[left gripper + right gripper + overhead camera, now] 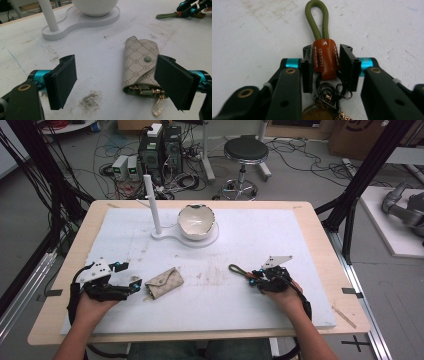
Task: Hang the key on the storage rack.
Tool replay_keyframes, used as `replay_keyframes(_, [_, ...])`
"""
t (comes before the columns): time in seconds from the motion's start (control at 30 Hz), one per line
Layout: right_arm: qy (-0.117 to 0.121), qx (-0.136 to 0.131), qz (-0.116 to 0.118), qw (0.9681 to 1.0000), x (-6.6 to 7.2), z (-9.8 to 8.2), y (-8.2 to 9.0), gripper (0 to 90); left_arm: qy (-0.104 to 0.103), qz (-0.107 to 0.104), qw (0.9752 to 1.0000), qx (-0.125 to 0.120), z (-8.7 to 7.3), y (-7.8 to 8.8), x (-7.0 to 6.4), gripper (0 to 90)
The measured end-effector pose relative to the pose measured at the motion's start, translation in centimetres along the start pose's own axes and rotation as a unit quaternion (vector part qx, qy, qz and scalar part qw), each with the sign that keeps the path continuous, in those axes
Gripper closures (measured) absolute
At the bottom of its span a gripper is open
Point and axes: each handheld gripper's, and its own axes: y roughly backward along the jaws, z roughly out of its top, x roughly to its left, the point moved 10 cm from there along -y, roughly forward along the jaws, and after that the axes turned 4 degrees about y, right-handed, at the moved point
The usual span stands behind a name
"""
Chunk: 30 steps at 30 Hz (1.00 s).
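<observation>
Nearest the person, the left claw [117,82] rests on the white desk [280,310] with its jaws spread wide, the beige key pouch [141,66] lying flat just inside the right-hand jaw, its gold clasp spilling from the open end. The right claw [327,67] is clamped on the orange leather tab [325,58] of a keychain, whose olive cord loop [317,18] lies ahead on the desk. Farther back stands a white stand [172,236] with an upright post, carrying a cracked white bowl [196,221].
</observation>
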Motion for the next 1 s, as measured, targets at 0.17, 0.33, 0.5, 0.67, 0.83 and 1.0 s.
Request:
replay_keyframes(0.17, [0.005,-0.001,-0.002,1.0,0.1,0.1,0.1,71.8,-0.002,0.0,1.0,-0.001,0.1,0.1,-0.1,18.3])
replay_keyframes(0.33, [-0.002,-0.016,-0.005,0.9999,-0.1,0.4,0.5,72.5,0.0,-0.001,1.0,-0.005,0.2,0.1,-0.1,18.3])
replay_keyframes(0.5, [-0.008,-0.05,-0.007,0.9987,0.0,1.6,1.7,72.5,0.002,0.002,1.0,-0.008,0.3,0.2,0.0,18.3])
replay_keyframes(0.67, [0.0,-0.08,-0.008,0.9967,0.4,3.7,2.9,72.4,0.002,0.0,0.9999,-0.011,0.4,0.3,-0.1,18.3])
replay_keyframes(0.83, [0.012,-0.106,-0.011,0.9943,0.7,6.4,3.6,72.4,0.002,0.001,0.9999,-0.014,0.5,0.5,-0.4,18.3])
replay_keyframes(1.0, [0.029,-0.123,-0.009,0.9919,1.1,9.5,3.9,72.4,-0.001,0.0,0.9999,-0.016,0.6,0.5,-0.5,18.3])
